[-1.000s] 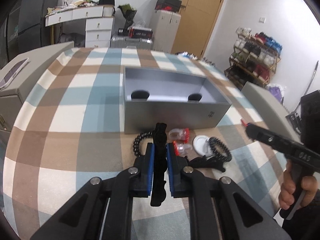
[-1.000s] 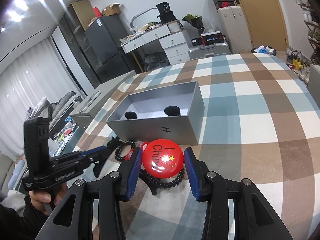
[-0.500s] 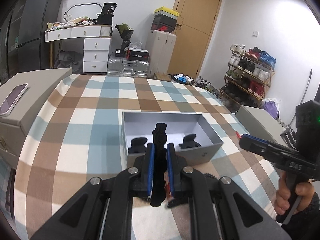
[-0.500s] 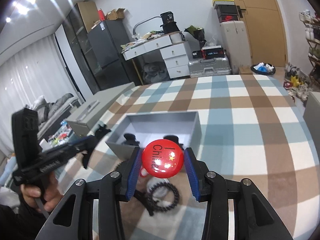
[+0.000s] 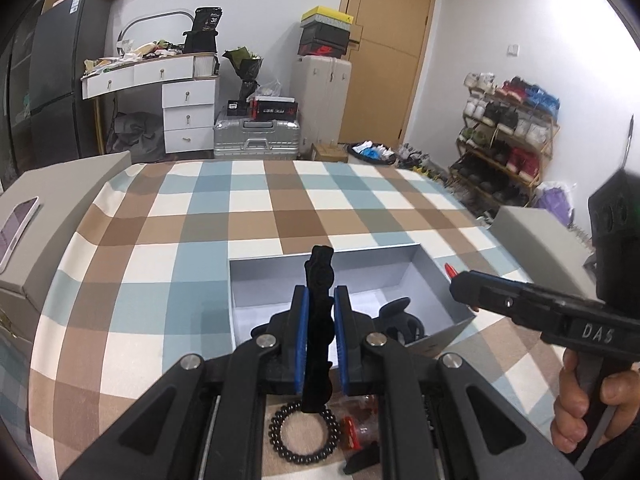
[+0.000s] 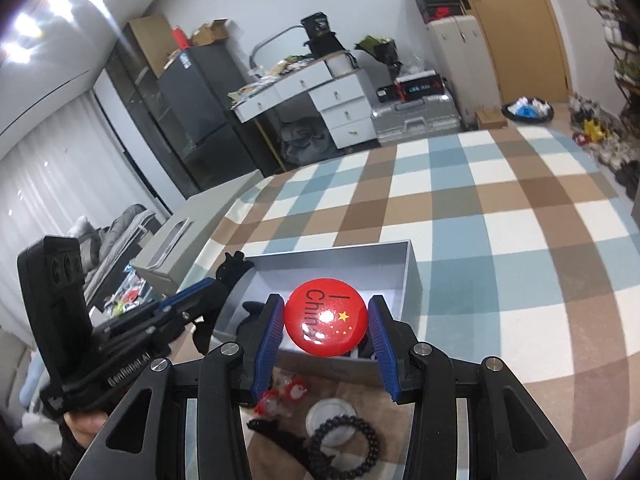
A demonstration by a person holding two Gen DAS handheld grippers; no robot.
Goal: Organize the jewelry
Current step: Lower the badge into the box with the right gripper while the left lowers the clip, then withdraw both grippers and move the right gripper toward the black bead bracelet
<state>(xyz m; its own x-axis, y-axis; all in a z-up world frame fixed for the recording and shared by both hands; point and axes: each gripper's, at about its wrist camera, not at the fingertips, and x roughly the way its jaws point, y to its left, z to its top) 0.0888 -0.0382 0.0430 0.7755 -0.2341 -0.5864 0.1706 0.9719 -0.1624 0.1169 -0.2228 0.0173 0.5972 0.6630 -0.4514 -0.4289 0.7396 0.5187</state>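
My left gripper (image 5: 320,340) is shut on a black hair clip (image 5: 318,320) and holds it upright above the front edge of the open grey box (image 5: 280,268). My right gripper (image 6: 326,326) is shut on a round red badge (image 6: 326,322) and holds it over the grey box (image 6: 412,272). Black clips (image 5: 400,320) lie inside the box. A black bead bracelet (image 5: 304,432) and red-and-clear pieces (image 5: 356,428) lie on the checked cloth before the box. The right wrist view shows another bead bracelet (image 6: 346,444), a white disc (image 6: 330,418), a black clip (image 6: 276,432) and the red pieces (image 6: 284,396).
The checked tablecloth (image 5: 280,200) covers the table. A grey case with a phone (image 5: 16,228) stands at the left edge, another grey case (image 5: 532,236) at the right. Behind are a desk, suitcases and a shoe rack.
Both grippers have lifted off the cloth and moved forward with their items, from in front of the box to above it. The jaws have stayed shut.
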